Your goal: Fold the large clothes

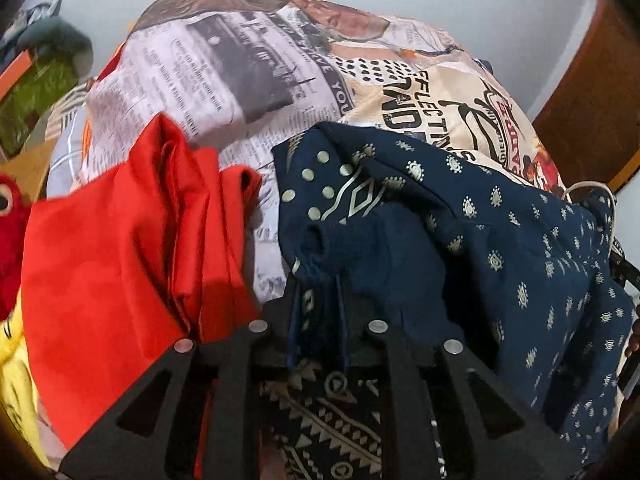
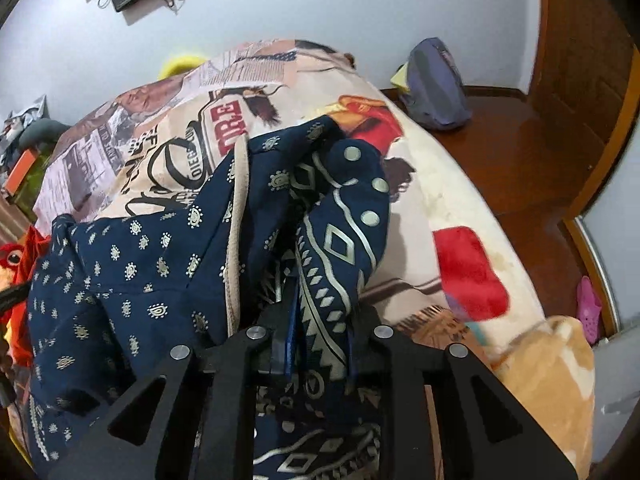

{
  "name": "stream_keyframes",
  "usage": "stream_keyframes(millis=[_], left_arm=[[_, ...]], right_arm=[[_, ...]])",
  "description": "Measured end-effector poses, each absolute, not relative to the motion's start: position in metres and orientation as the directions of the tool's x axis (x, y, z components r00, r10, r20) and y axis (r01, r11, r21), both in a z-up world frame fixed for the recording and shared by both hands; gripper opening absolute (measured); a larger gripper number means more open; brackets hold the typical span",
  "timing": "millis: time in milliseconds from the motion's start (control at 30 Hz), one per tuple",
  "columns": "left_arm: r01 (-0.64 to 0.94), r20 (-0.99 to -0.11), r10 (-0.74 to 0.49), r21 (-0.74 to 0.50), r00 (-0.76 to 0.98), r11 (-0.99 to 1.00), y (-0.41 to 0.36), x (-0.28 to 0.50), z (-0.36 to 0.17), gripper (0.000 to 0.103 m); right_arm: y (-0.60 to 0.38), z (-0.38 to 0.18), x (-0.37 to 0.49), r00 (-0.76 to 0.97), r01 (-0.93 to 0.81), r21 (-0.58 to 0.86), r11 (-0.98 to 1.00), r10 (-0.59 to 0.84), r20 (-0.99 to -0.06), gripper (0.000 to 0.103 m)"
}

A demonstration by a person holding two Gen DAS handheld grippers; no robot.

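Pinching navy printed fabric, both tongs: left gripper (image 1: 318, 300) has its fingers closed down on a bunched edge of the navy garment (image 1: 500, 240), cloth filling the gap and trailing back under the body. Right gripper (image 2: 320, 336) likewise clamped, on the wide patterned border (image 2: 340, 240) of the same garment, fold draped over the fingertips. Garment hangs/bunches between the two, lifted just above the printed bedsheet (image 1: 240, 80), not laid flat yet.

Risks, as I judge: grips look like thick wads, not clean corners, so pulling apart could slip a layer out or give a crooked fold. Red cloth (image 1: 120, 260) sits touching the navy piece on the left side; it could get dragged along or trapped under when the garment is spread. Beige-trimmed edge (image 2: 236, 220) looks twisted, may fold in wrong. Bed edge is near on the right, so cloth could slide off toward the floor.

Views differ: left wrist cam shows the red cloth w/ its full heap, plus a red plush toy (image 1: 10, 216) and yellow item at far left. Right wrist cam shows the wooden floor (image 2: 520, 140), a purple bag (image 2: 436, 88), a pink sandal (image 2: 588, 308) and a tan blanket (image 2: 552, 380) at the bed corner, none seen from the left.
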State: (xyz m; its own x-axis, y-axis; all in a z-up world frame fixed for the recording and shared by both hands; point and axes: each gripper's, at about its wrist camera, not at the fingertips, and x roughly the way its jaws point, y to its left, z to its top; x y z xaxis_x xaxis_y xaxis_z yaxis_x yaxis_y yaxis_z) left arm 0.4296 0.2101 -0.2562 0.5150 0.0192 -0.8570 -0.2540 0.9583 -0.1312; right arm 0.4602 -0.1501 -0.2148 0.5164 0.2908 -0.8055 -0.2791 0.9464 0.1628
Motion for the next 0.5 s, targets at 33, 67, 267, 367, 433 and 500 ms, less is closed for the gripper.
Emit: stream_keyframes(millis=[33, 67, 267, 367, 433, 500], left_arm=[[-0.255, -0.856, 0.017, -0.135, 0.516, 0.958, 0.210, 0.427, -0.254, 0.015], [-0.251, -0.855, 0.014, -0.137, 0.519, 0.958, 0.209, 0.423, -0.250, 0.015], [-0.235, -0.837, 0.039, -0.108, 0.546, 0.966, 0.202, 0.392, -0.214, 0.016], [-0.218, -0.815, 0.053, -0.091, 0.577, 0.972, 0.192, 0.368, -0.187, 0.021], [-0.203, -0.800, 0.061, -0.077, 0.597, 0.976, 0.185, 0.352, -0.169, 0.028], [-0.182, -0.783, 0.054, -0.077, 0.620, 0.980, 0.177, 0.334, -0.153, 0.031]], right_arm=[[-0.150, -0.212, 0.458, 0.517, -0.279, 0.160, 0.947, 0.288, -0.806, 0.019], [-0.151, -0.209, 0.456, 0.514, -0.280, 0.158, 0.947, 0.287, -0.809, 0.019], [-0.157, -0.176, 0.430, 0.522, -0.297, 0.122, 0.947, 0.267, -0.810, 0.021], [-0.160, -0.154, 0.407, 0.533, -0.323, 0.133, 0.937, 0.296, -0.793, 0.028], [-0.161, -0.136, 0.388, 0.557, -0.342, 0.118, 0.932, 0.302, -0.773, 0.036], [-0.159, -0.123, 0.371, 0.577, -0.365, 0.103, 0.925, 0.311, -0.755, 0.039]])
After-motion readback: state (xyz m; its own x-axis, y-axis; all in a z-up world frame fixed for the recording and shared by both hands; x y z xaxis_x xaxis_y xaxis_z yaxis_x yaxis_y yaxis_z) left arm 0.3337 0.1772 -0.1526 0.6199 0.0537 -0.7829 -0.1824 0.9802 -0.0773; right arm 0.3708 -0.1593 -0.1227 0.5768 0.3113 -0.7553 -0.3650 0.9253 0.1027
